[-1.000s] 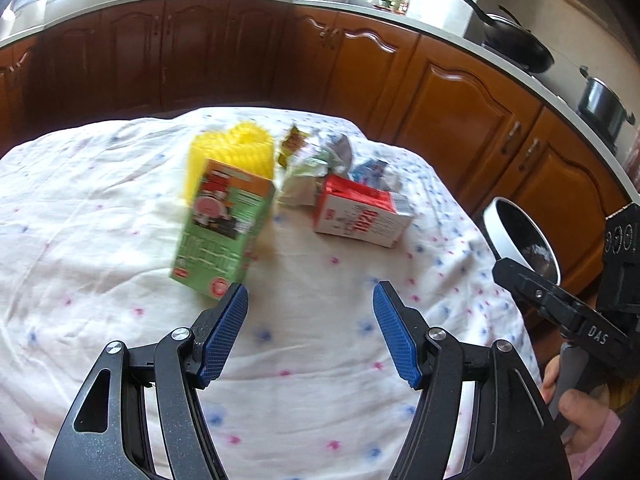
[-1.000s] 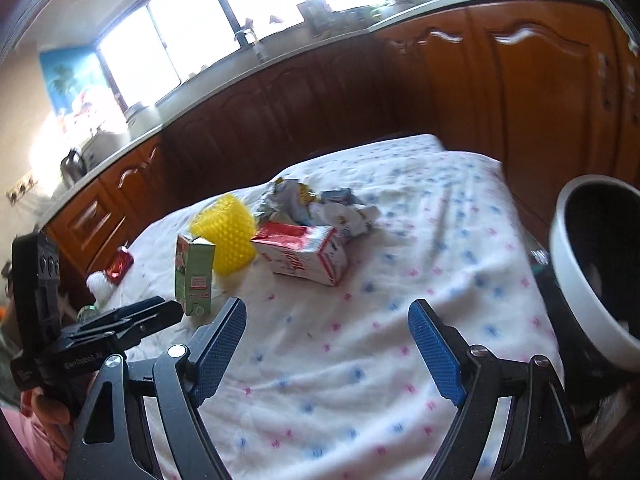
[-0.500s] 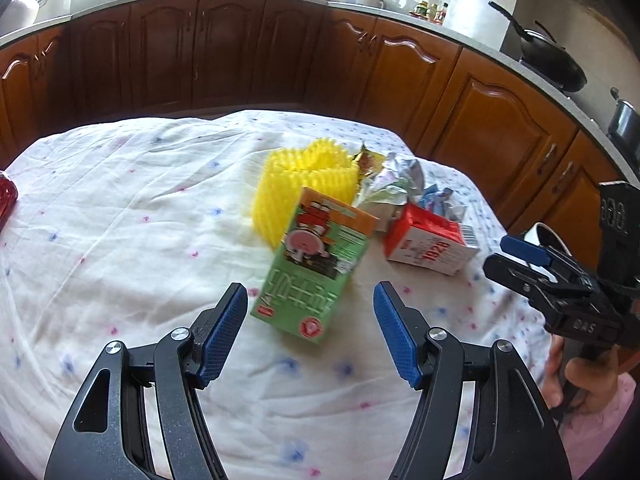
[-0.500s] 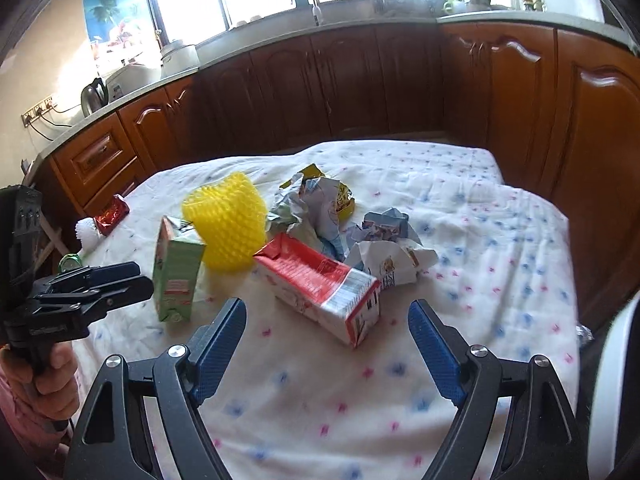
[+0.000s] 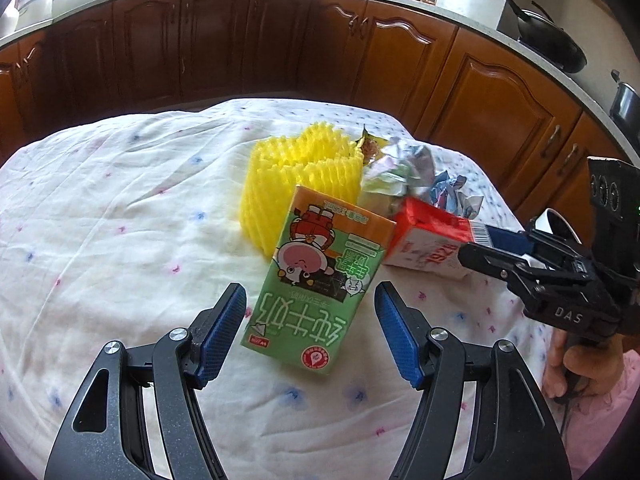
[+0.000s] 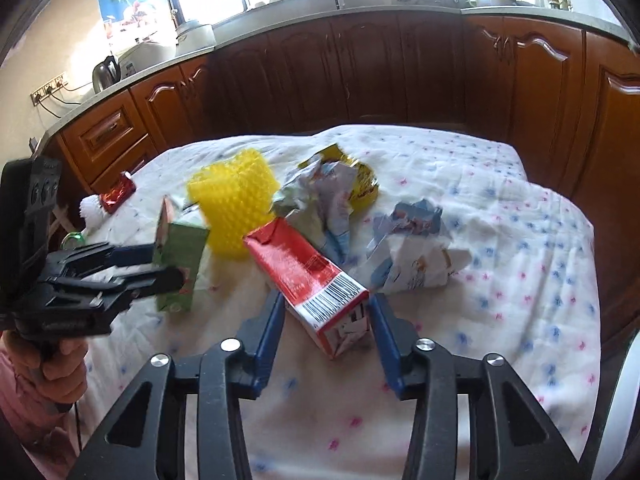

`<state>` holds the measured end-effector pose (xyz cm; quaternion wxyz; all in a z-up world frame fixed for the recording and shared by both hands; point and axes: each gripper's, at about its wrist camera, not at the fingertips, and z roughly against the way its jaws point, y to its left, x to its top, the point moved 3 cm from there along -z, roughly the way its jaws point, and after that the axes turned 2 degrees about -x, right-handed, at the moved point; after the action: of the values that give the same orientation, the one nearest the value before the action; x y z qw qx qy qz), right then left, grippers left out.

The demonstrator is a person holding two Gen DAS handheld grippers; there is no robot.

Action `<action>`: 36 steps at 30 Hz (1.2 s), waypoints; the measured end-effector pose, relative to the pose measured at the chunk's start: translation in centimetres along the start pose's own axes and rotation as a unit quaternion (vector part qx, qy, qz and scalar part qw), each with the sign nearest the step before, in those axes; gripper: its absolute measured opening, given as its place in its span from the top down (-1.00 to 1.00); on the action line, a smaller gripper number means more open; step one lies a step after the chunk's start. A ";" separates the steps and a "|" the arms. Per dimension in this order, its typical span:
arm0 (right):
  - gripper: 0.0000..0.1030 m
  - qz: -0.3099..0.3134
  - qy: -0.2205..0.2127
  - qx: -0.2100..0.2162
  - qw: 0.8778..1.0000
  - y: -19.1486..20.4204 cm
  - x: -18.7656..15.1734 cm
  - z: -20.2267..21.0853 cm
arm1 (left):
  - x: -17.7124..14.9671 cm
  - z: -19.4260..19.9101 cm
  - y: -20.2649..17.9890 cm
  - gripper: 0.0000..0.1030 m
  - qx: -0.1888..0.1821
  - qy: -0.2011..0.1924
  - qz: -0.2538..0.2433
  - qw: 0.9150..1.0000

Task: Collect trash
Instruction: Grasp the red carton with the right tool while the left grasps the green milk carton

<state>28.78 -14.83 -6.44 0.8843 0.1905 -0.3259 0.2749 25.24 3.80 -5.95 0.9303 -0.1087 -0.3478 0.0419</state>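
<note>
A green milk carton (image 5: 320,280) stands tilted on the white dotted tablecloth (image 5: 120,220). My left gripper (image 5: 312,320) is open, and the carton's lower part sits between its blue pads (image 5: 222,330) with a gap on each side. A red and white carton (image 6: 308,276) lies on its side. My right gripper (image 6: 328,320) is closing on its barcode end, and both pads (image 6: 272,332) meet the carton's sides. In the left wrist view the right gripper (image 5: 480,248) shows at the red carton (image 5: 432,236). The right wrist view has the left gripper (image 6: 160,266) around the green carton (image 6: 180,256).
A yellow foam net (image 5: 296,176) stands behind the cartons, with crumpled wrappers (image 6: 328,196) and a crushed white and blue pack (image 6: 416,252) beside it. A red packet (image 6: 118,196) lies at the table's left edge. A white bin rim (image 5: 556,220) is at the right. Wooden cabinets (image 5: 480,92) ring the table.
Both grippers moved in toward the cartons. The right jaws narrowed from wide open onto the red carton's end. The left jaws kept their width and now straddle the green carton.
</note>
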 end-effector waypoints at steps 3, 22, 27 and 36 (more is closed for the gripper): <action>0.17 0.001 0.019 0.002 1.000 1.0 -1.0 0.6 | 0.0 0.2 -0.3 0.03 -0.007 0.000 -0.011 1.000; 0.37 0.069 0.048 -0.023 0.996 5.2 -1.0 -1.3 | -1.0 4.1 1.3 0.10 -0.028 -0.008 -0.003 1.000; 0.37 0.005 0.027 -0.033 0.999 3.6 -2.7 1.3 | -1.4 4.8 0.2 0.10 -0.034 -0.010 -0.013 0.999; 0.37 -0.160 -0.035 -0.061 0.985 -1.7 -7.3 9.2 | -2.0 4.3 -6.2 0.11 -0.083 -0.001 -0.061 0.995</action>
<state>20.86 -23.55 -5.13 0.9148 0.1954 -0.3381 0.1030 20.94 -1.78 -2.63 0.9184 -0.1643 -0.3571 -0.0443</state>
